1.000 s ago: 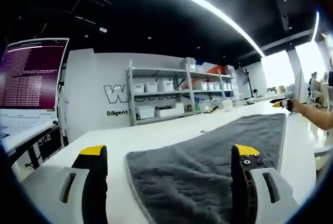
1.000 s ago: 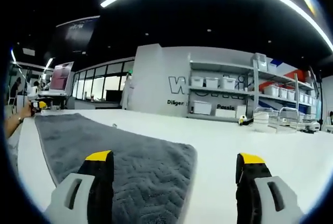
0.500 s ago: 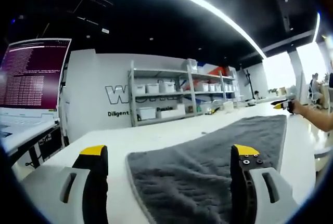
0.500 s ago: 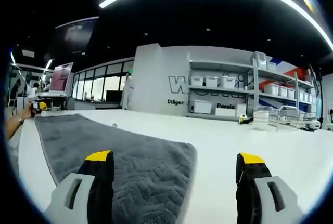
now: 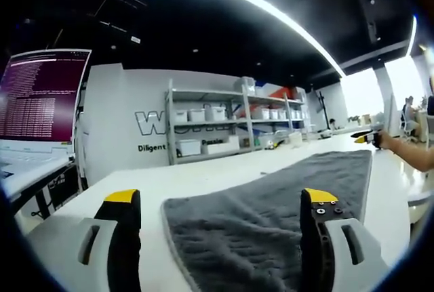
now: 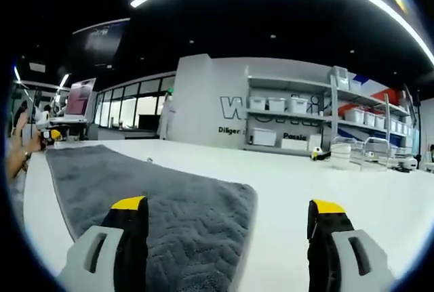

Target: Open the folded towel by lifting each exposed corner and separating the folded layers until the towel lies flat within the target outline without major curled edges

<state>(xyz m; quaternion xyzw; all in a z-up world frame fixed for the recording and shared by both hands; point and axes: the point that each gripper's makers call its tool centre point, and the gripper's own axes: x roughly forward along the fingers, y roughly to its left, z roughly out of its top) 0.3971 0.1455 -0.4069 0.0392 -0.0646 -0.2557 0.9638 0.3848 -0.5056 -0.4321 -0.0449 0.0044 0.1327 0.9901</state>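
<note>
A dark grey towel (image 5: pixel 271 204) with a herringbone weave lies spread flat on the white table (image 5: pixel 183 183). My left gripper (image 5: pixel 220 200) stands open just above one end of it, the near corner lying between the jaws. In the right gripper view the same towel (image 6: pixel 156 197) stretches away to the left, and my right gripper (image 6: pixel 227 211) is open low over its other end, the corner between the jaws. The right gripper (image 5: pixel 366 136) shows far off in the left gripper view, in a hand. The left gripper (image 6: pixel 49 136) shows small at the left of the right gripper view.
A monitor (image 5: pixel 41 99) with purple text and a laptop stand at the table's left end. Grey shelves (image 5: pixel 217 126) with white bins line the back wall. Small items (image 6: pixel 352 153) sit on the table at the far right. A person's forearm (image 5: pixel 410 151) reaches in.
</note>
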